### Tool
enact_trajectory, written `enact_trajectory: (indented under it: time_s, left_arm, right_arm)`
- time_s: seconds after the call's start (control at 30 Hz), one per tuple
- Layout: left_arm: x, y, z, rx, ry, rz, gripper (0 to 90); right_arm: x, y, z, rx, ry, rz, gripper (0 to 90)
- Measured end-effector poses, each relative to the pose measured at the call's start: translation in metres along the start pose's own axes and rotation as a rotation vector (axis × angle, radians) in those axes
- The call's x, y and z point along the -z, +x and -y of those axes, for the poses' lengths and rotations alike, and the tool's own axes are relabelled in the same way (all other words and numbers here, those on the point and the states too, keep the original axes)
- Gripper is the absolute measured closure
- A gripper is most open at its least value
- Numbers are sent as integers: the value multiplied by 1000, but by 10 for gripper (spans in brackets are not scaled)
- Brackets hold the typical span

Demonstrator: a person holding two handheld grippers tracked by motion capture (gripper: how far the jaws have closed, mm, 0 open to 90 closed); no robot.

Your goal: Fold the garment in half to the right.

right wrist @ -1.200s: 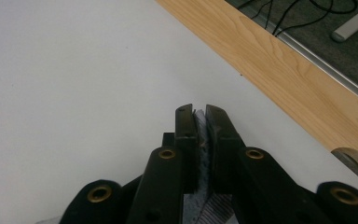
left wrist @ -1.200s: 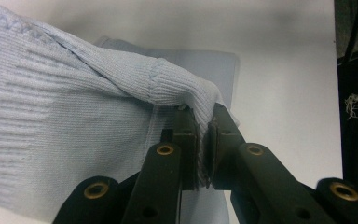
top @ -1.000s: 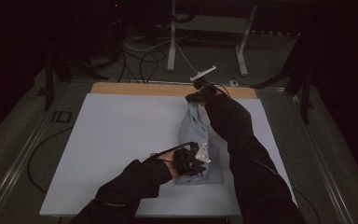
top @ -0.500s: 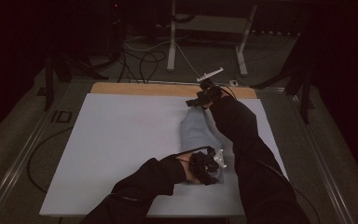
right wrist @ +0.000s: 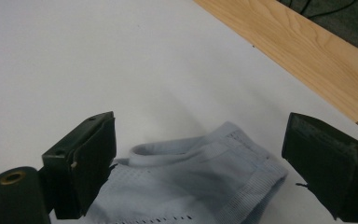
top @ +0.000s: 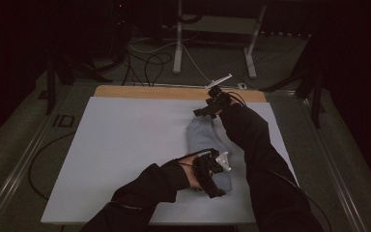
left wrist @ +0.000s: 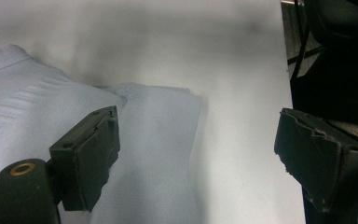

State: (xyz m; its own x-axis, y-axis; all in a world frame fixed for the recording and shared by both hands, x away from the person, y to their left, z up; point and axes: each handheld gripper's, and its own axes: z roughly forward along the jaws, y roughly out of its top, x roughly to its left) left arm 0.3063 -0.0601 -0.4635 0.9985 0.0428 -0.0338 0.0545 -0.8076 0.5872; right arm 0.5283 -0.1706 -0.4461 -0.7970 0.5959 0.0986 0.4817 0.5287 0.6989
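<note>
Cloth (top: 207,145) now lies folded on the table (top: 125,145); both grippers, left (top: 215,186) and right (top: 204,112), have released, fingers spread.

The high view looks forward and down from above the person's side, taking in the whole white table (top: 125,159) from some way off, with the floor beyond at the top of the frame. The left gripper view sits low and close, facing the near end of the cloth (left wrist: 158,140) with the table edge at right. The right gripper view, equally close, faces the cloth's far end (right wrist: 205,186), wooden strip (right wrist: 298,51) at upper right. All three share the cloth.
</note>
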Motion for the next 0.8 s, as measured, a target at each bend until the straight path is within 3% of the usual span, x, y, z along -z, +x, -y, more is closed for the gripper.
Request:
enact_trajectory:
  time_s: [0.57,0.8]
  left_arm:
    - [30,-2,23,8,-32,-11,82]
    - [47,-1,38,46,-39,-34,34]
  right_arm:
    - [16,12,16,20,-44,-5,99]
    - [18,15,28,41,-46,-2,99]
